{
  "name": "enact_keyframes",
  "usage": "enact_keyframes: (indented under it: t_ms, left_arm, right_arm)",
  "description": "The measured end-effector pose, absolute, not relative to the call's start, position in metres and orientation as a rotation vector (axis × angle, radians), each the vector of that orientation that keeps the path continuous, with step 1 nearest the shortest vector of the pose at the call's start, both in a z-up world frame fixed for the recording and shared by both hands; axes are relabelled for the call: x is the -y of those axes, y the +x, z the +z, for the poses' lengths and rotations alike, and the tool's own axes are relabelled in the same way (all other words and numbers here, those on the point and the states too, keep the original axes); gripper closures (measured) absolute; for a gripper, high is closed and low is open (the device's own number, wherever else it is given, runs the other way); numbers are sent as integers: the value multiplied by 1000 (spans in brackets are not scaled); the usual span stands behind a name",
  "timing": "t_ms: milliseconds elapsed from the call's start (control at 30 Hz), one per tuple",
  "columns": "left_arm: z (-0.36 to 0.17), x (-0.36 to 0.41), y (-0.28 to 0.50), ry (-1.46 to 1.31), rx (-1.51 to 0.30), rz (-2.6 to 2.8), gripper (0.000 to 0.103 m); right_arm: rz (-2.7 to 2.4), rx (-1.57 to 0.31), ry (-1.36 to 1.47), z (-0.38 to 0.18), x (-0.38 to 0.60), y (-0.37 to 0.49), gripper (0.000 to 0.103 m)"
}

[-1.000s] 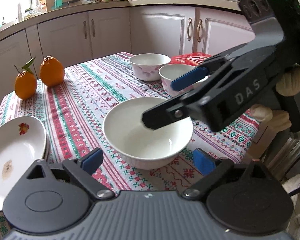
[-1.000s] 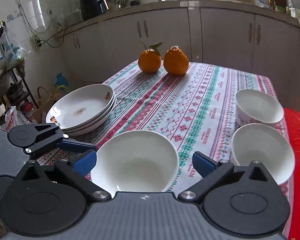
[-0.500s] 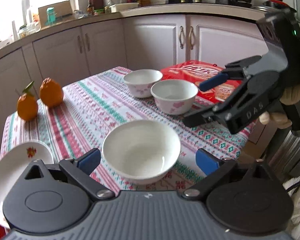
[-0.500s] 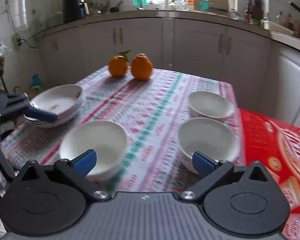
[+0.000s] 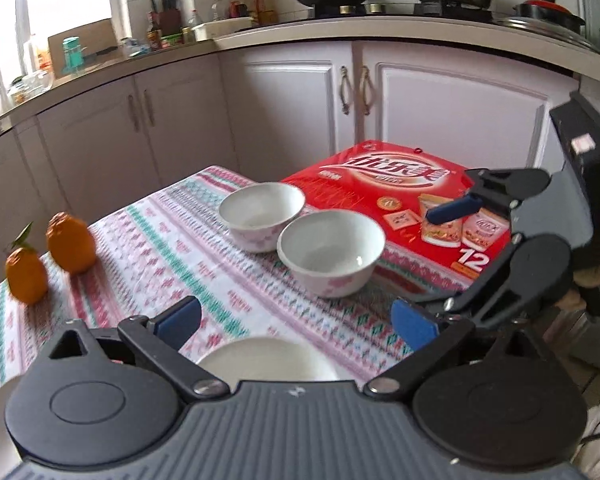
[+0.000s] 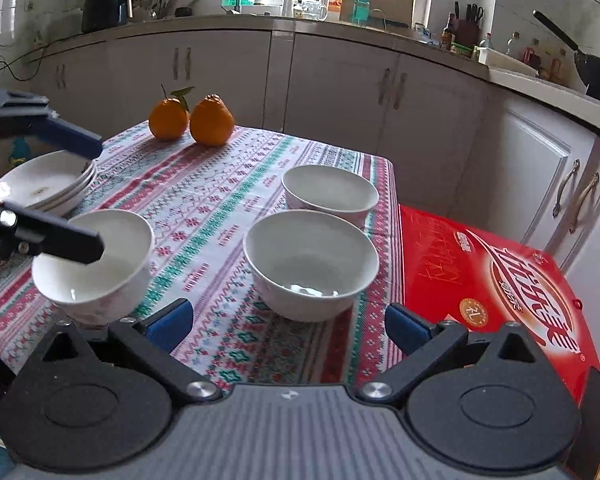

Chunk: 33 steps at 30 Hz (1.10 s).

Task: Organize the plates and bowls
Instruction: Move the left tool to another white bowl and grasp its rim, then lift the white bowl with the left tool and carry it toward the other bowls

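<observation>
Bowls are what we are sorting at this step, judging by how things lie. Nearest to us, the left gripper (image 5: 296, 320) has its jaws spread wide with nothing pressed between the pads; the lone bowl (image 6: 94, 264) sits just beneath it on the patterned surface (image 6: 220, 216), untouched. Our right gripper (image 6: 286, 324) is likewise wide and empty, and it faces the middle bowl (image 6: 310, 262), which stands near the edge of the cloth just beside the red box (image 6: 500, 280). Behind that, touching or nearly touching it, is the far bowl (image 6: 330, 194). Off to the left the stack of plates (image 6: 46, 182) looks already gathered, so we judge the plates done and the three bowls left to nest. Next we would bring the right jaws over one rim of the middle bowl, one pad inside and one outside, and close firmly, since a smooth glazed wall may slip. Farthest back, two oranges (image 6: 192, 120) rest at the table's end.
</observation>
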<state>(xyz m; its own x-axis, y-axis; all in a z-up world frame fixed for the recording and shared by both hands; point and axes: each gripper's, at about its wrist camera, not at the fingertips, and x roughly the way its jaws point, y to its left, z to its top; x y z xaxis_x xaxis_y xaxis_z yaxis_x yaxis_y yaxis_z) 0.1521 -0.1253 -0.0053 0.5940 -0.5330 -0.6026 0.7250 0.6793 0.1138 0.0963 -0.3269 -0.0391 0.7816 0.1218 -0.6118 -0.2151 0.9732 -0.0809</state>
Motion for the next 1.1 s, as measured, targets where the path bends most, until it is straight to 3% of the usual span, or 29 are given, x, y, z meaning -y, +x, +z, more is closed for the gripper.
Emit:
enact_keyframes:
  t_ms: [633,1100]
  left_arm:
    - [-21,195,225,428,-644,-814,2]
    - [-41,214,266,386,-824,-821,6]
  right_arm:
    - [242,-673,-133,-69,357,133,0]
    - [306,-652,-150,-73,359,148,2]
